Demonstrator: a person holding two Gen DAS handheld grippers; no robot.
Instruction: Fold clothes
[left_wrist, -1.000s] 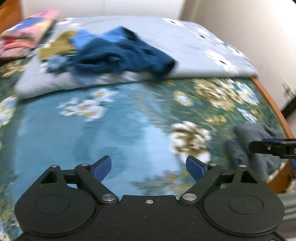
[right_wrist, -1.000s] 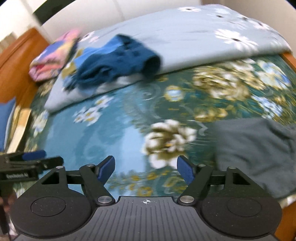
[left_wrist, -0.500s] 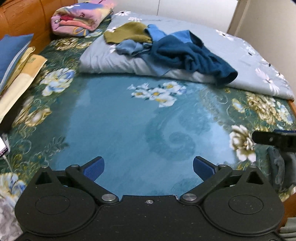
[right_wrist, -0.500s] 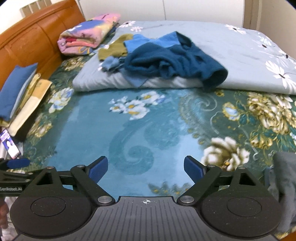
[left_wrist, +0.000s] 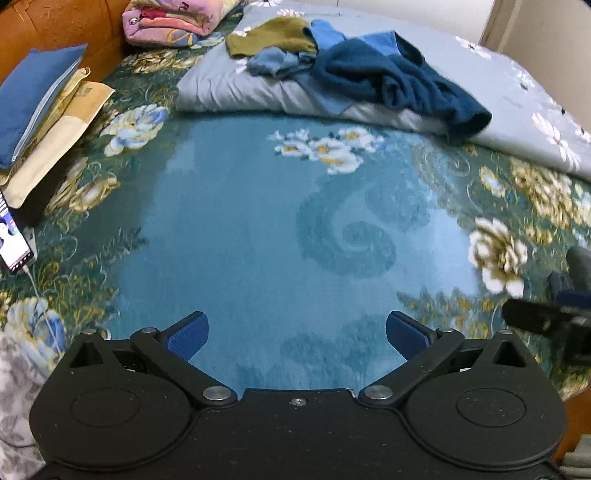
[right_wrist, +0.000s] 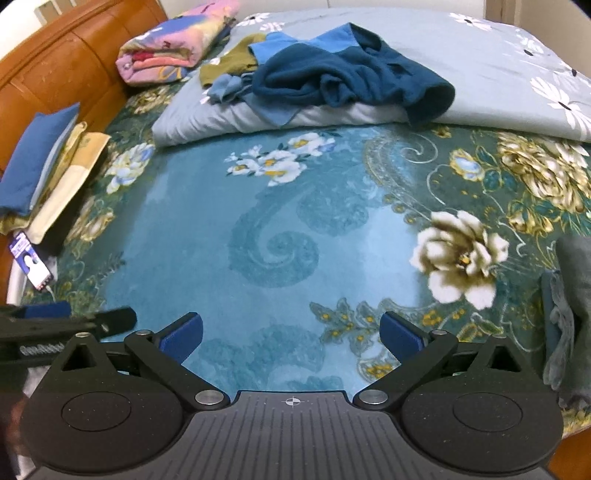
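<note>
Both tongs are empty now: left tongs (left_wrist: 297, 334) stand wide w/ nothing but bare bed cover (left_wrist: 258, 240) between the blue pads, right tongs (right_wrist: 290, 332) are opening the last bit, jaws spreading, also nothing between them. A sec ago the views sat over the right side of the bed w/ the grey garment (right_wrist: 570, 325) close under the right tongs; since then both have swung left, so that grey piece is now only a bunched sliver at the right edge of both views, near the bed's edge, apart from either pair of tongs. Looks like it was set down & let go, though whether it's neatly folded can't be told from the strip visible. The unfolded pile of clothes (right_wrist: 332, 74) – dark teal fleece, lighter blue piece, olive top (left_wrist: 271, 37) – lies heaped on the folded pale quilt (right_wrist: 480, 66) at the far side, well apart from both tongs. Judged meaning: one item done or parked, open bed cleared as work area, next step likely reach fwd for a piece from the pile. Phone (right_wrist: 31, 264) & stacked blue pillow (left_wrist: 35, 99) sit off left, out of the way
</note>
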